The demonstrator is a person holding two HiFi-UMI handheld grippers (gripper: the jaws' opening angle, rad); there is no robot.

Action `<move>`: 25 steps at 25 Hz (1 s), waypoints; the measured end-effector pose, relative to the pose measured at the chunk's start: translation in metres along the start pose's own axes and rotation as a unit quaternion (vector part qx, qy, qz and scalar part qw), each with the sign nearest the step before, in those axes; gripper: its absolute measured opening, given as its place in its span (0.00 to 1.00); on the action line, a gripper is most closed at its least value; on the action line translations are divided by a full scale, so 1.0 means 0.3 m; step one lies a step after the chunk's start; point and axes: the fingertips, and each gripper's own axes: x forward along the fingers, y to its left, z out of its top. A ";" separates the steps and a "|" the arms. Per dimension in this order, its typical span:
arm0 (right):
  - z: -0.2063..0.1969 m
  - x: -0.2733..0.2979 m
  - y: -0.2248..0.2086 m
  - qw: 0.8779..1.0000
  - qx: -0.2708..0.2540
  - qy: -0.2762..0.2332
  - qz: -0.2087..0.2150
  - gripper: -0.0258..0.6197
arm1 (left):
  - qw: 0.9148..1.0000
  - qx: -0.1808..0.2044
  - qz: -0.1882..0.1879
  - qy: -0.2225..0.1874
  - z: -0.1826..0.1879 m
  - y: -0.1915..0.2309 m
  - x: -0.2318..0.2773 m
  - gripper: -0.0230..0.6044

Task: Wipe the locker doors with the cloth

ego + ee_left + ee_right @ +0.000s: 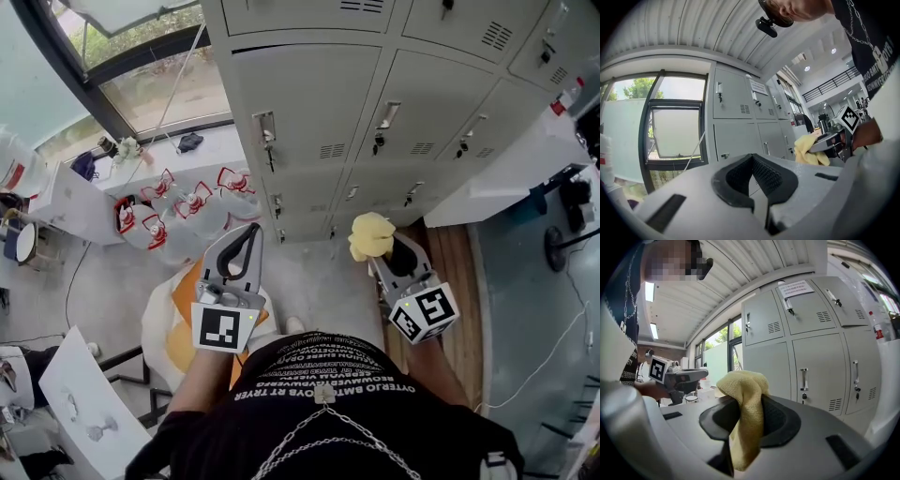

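Observation:
A bank of grey locker doors (pixel 375 122) stands in front of me, and shows in the left gripper view (pixel 740 122) and in the right gripper view (pixel 811 352). My right gripper (pixel 380 251) is shut on a yellow cloth (pixel 371 234), which bunches above its jaws (pixel 743 399) and hangs down between them. The cloth is held short of the lockers, not touching a door. My left gripper (pixel 246 234) is shut with nothing in it, its jaw tips met (pixel 752 161). From the left gripper view the right gripper and its cloth (pixel 808 150) show at the right.
Several water jugs with red handles (pixel 187 202) stand on the floor left of the lockers, below a window (pixel 141 56). A white cabinet (pixel 525 169) juts out at the right. An orange-and-white bag (pixel 178 319) lies by my left side.

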 end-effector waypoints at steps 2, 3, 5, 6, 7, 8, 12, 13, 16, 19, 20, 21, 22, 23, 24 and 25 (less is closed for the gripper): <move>0.010 0.037 0.015 1.000 -0.003 -0.003 0.000 0.21 | 1.000 -0.001 -0.006 0.000 -0.013 0.030 0.009 0.05; 0.014 0.054 0.022 1.000 -0.004 -0.004 0.000 0.21 | 1.000 -0.003 -0.008 -0.001 -0.017 0.045 0.012 0.05; 0.016 0.082 0.035 1.000 -0.004 -0.002 -0.004 0.21 | 1.000 -0.005 -0.012 -0.004 -0.026 0.072 0.014 0.05; 0.014 0.093 0.042 1.000 -0.003 0.000 -0.006 0.21 | 1.000 -0.007 -0.014 -0.004 -0.033 0.084 0.012 0.05; 0.010 0.104 0.050 1.000 -0.002 0.002 -0.008 0.21 | 1.000 -0.009 -0.015 -0.003 -0.042 0.098 0.011 0.05; 0.007 0.114 0.061 1.000 -0.002 0.005 -0.009 0.21 | 1.000 -0.012 -0.015 -0.002 -0.052 0.111 0.009 0.05; 0.010 0.129 0.102 1.000 -0.015 0.012 -0.004 0.21 | 1.000 -0.026 -0.014 -0.004 -0.080 0.146 0.002 0.05; 0.011 0.127 0.104 1.000 -0.016 0.013 -0.006 0.21 | 0.999 -0.027 -0.016 -0.004 -0.086 0.146 0.002 0.04; 0.012 0.117 0.106 1.000 -0.017 0.015 -0.012 0.21 | 0.999 -0.029 -0.022 -0.009 -0.089 0.135 0.001 0.05; 0.012 0.115 0.106 1.000 -0.015 0.015 -0.012 0.21 | 0.999 -0.031 -0.022 -0.012 -0.086 0.128 -0.011 0.05; 0.012 0.119 0.107 1.000 -0.015 0.016 -0.010 0.21 | 0.999 -0.033 -0.019 -0.009 -0.092 0.131 -0.018 0.05; 0.012 0.126 0.110 1.000 -0.015 0.015 -0.007 0.21 | 0.999 -0.036 -0.015 -0.005 -0.102 0.137 -0.025 0.05; 0.014 0.134 0.115 1.000 -0.015 0.014 -0.002 0.21 | 0.999 -0.037 -0.010 0.001 -0.113 0.145 -0.034 0.05; 0.018 0.142 0.122 1.000 -0.015 0.012 0.003 0.21 | 0.999 -0.037 -0.005 0.005 -0.121 0.153 -0.043 0.05; 0.024 0.149 0.127 1.000 -0.016 0.009 0.009 0.21 | 0.999 -0.035 -0.001 0.007 -0.125 0.161 -0.051 0.05; 0.029 0.158 0.132 1.000 -0.016 0.006 0.014 0.21 | 0.999 -0.032 0.004 0.008 -0.124 0.168 -0.057 0.05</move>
